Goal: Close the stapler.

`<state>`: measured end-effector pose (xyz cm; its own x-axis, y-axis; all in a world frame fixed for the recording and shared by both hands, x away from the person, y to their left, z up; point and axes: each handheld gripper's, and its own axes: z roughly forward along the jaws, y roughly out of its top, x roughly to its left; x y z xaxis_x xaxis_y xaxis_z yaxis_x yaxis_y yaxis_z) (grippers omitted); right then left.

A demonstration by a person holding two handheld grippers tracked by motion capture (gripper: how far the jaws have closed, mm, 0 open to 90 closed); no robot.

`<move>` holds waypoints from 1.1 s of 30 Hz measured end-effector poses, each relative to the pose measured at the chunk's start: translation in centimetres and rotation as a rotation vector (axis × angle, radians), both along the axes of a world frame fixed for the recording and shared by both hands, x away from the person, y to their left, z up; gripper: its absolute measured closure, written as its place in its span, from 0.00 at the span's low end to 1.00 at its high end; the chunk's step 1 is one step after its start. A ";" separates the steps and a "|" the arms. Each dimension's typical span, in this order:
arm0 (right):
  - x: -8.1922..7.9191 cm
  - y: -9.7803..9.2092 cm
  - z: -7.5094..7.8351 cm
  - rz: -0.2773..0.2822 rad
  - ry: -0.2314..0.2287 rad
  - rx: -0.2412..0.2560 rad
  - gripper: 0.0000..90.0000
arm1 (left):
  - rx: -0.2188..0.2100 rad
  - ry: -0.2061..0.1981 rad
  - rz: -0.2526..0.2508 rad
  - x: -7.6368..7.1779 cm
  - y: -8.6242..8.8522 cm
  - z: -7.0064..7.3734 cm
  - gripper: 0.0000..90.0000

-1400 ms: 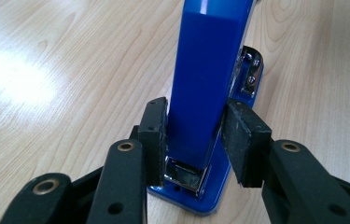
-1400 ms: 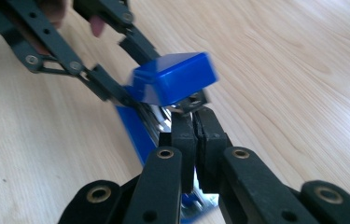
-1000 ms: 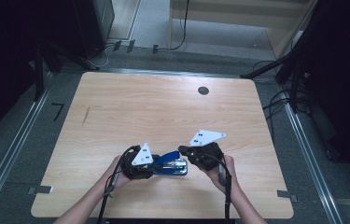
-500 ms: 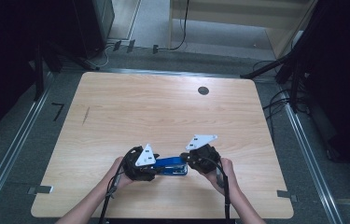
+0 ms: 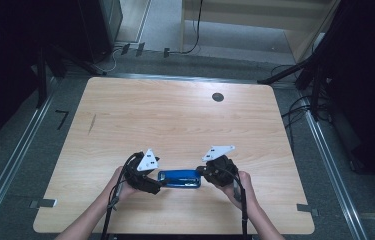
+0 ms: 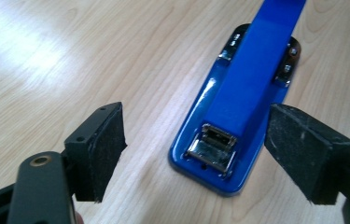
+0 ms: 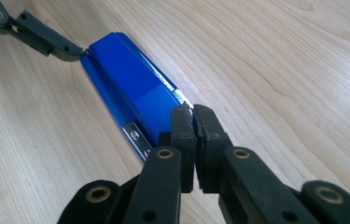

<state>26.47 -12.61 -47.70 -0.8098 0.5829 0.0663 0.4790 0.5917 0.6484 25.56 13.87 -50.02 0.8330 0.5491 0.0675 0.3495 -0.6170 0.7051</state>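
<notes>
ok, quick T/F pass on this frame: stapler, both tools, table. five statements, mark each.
1. The blue stapler lies flat on the wooden table. True.
2. The left tool is shut on the stapler. False: its jaws stand wide open either side of the stapler's front end, touching nothing.
3. The right tool has its jaws pressed together at the stapler's rear end. True.
4. The stapler is red. False: it is blue with metal parts.
5. A dark round hole sits in the table's far half, beyond both tools. True.
</notes>
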 end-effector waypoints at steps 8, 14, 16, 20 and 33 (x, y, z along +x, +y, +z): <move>-0.3 0.3 -0.3 0.000 -0.031 -0.028 1.00 | -0.019 0.013 0.068 0.3 1.2 0.3 0.18; -0.2 -0.1 -0.4 -0.015 -0.025 0.011 0.91 | -0.016 0.019 0.100 0.4 2.0 0.4 0.16; -0.2 -0.3 -0.3 -0.019 -0.032 0.034 0.86 | -0.019 0.016 0.116 0.5 2.3 0.5 0.16; 0.0 -1.1 0.4 -0.081 -0.063 0.040 0.50 | -0.023 0.011 0.167 0.7 3.2 0.6 0.13; 0.5 -7.5 1.4 -0.279 -0.068 0.069 0.09 | -0.056 -0.004 0.366 1.6 8.0 1.4 0.10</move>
<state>26.94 -20.12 -46.35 -0.6227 0.7798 0.0647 0.5709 0.3963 0.7190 27.13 21.84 -48.67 0.5802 0.8139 0.0321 0.5372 -0.4119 0.7360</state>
